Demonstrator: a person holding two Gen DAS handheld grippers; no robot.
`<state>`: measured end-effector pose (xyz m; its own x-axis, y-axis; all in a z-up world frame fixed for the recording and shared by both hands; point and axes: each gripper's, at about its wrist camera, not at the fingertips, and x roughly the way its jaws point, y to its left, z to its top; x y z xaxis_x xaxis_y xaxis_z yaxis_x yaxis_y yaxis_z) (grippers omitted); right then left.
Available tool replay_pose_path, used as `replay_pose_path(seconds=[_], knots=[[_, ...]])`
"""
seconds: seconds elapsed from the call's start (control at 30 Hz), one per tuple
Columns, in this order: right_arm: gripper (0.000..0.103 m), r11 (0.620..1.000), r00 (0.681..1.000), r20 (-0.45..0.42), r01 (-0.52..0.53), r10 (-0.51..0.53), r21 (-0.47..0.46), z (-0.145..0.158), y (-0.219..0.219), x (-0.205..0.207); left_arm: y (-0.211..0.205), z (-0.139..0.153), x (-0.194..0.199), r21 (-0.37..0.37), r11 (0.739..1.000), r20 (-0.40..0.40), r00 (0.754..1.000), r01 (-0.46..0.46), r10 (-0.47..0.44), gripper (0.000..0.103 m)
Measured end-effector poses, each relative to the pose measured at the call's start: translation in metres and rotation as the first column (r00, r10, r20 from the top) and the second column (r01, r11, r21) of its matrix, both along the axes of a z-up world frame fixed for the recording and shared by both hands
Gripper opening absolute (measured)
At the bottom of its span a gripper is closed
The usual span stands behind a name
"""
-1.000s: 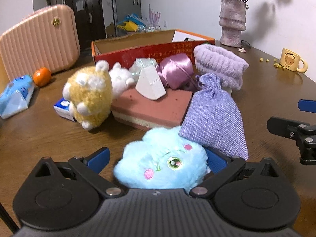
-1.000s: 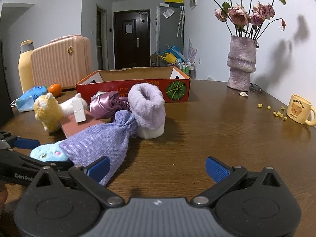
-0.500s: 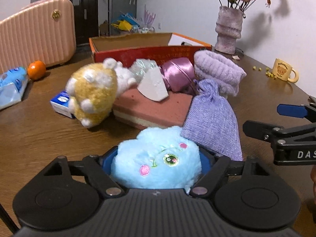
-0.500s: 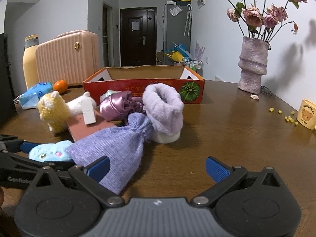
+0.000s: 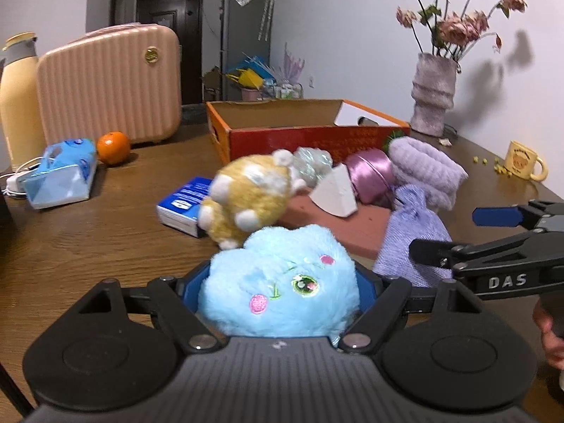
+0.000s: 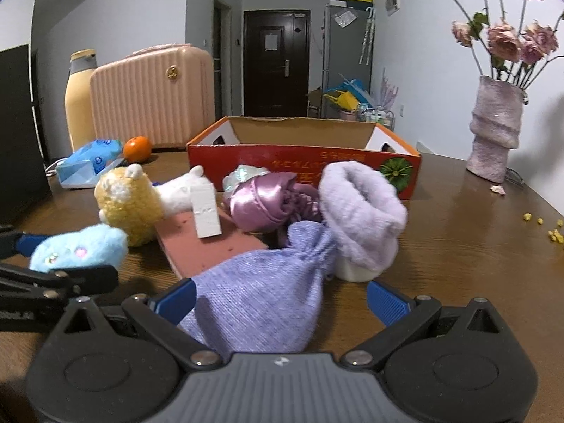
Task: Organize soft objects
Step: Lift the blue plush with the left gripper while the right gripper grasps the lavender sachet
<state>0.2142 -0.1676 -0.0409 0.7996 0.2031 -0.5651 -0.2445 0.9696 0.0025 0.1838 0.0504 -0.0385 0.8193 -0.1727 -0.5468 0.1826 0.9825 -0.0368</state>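
Observation:
My left gripper (image 5: 278, 289) is shut on a light blue plush toy (image 5: 282, 285) and holds it above the table; the toy also shows in the right wrist view (image 6: 79, 248). My right gripper (image 6: 282, 303) is open around the bottom end of a lavender drawstring pouch (image 6: 261, 299), which lies on the table. A yellow plush (image 5: 243, 197), a pink foam slab (image 6: 208, 243), a white block (image 6: 206, 209), a pink satin bundle (image 6: 268, 199) and a fluffy lilac roll (image 6: 359, 211) lie in a pile. An open red cardboard box (image 6: 303, 157) stands behind them.
A pink ribbed case (image 5: 109, 81), a yellow bottle (image 5: 17, 98), an orange (image 5: 112, 142), a blue tissue pack (image 5: 60, 172) and a small blue box (image 5: 187, 206) sit to the left. A vase of flowers (image 6: 495, 130) and a yellow mug (image 5: 525, 165) stand right.
My left gripper closed on the blue plush and lifted it off the table. My right gripper moved forward, its open fingers now on either side of the lavender pouch.

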Motion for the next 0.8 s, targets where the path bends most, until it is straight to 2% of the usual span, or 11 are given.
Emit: replay_pose_path(seconds=[0.23, 0.53, 0.7, 0.8], knots=[[0.103, 1.000, 0.999, -0.039, -0.022, 0.022, 0.010, -0.010, 0.009, 0.010, 0.013, 0.006, -0.004, -0.022, 1.000, 0.031, 0.999, -0.021, 0.022, 0.081], [0.102, 0.997, 0.996, -0.081, -0.044, 0.049, 0.069, -0.019, 0.006, 0.018, 0.015, 0.009, -0.006, -0.030, 0.999, 0.049, 0.998, -0.025, 0.026, 0.081], [0.094, 0.996, 0.994, -0.081, -0.070, 0.075, 0.060, -0.021, 0.010, 0.017, 0.017, 0.009, -0.006, -0.035, 0.999, 0.052, 0.998, -0.034, 0.036, 0.081], [0.085, 0.996, 0.994, -0.077, -0.079, 0.083, 0.047, -0.022, 0.012, 0.015, 0.018, 0.009, -0.006, -0.035, 0.999, 0.056, 0.998, -0.037, 0.039, 0.081]])
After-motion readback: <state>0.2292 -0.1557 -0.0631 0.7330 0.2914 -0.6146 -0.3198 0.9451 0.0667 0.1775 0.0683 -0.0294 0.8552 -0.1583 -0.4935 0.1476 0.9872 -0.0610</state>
